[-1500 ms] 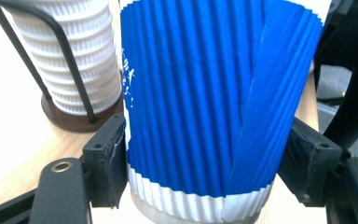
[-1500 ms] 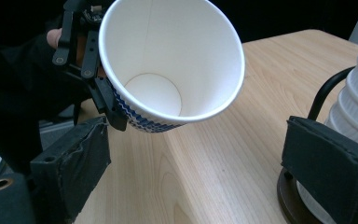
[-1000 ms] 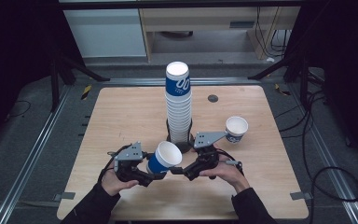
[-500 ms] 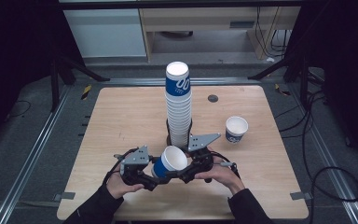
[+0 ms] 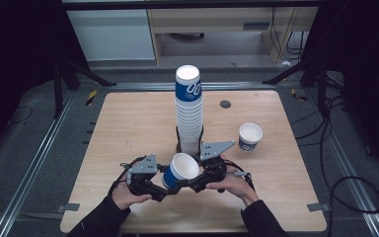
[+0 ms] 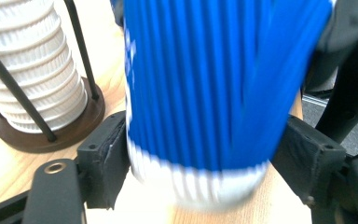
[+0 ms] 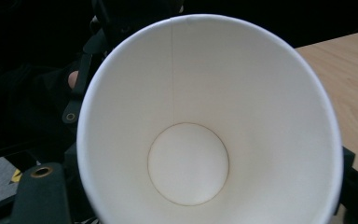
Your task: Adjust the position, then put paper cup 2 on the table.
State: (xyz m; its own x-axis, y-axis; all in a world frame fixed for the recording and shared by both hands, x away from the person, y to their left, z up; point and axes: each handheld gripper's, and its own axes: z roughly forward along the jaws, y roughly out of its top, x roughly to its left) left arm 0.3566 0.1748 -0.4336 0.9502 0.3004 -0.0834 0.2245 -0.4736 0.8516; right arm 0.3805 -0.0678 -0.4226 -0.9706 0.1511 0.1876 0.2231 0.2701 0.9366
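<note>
I note the blue paper cup (image 5: 179, 170) tilted on its side above the table's (image 5: 128, 123) near edge, in front of the cup stack (image 5: 188, 111). My left gripper (image 5: 164, 191) pinches its ribbed wall near the base. My right gripper (image 5: 190, 185) has just been closing, its jaws now clamping the cup at the rim, the mouth facing its camera. A second cup (image 5: 250, 136) stands well apart.

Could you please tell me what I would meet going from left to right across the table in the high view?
left gripper → held cup → right gripper → lone cup standing on the table. The tall cup stack overlaps the held cup's span, so I leave it out.
</note>
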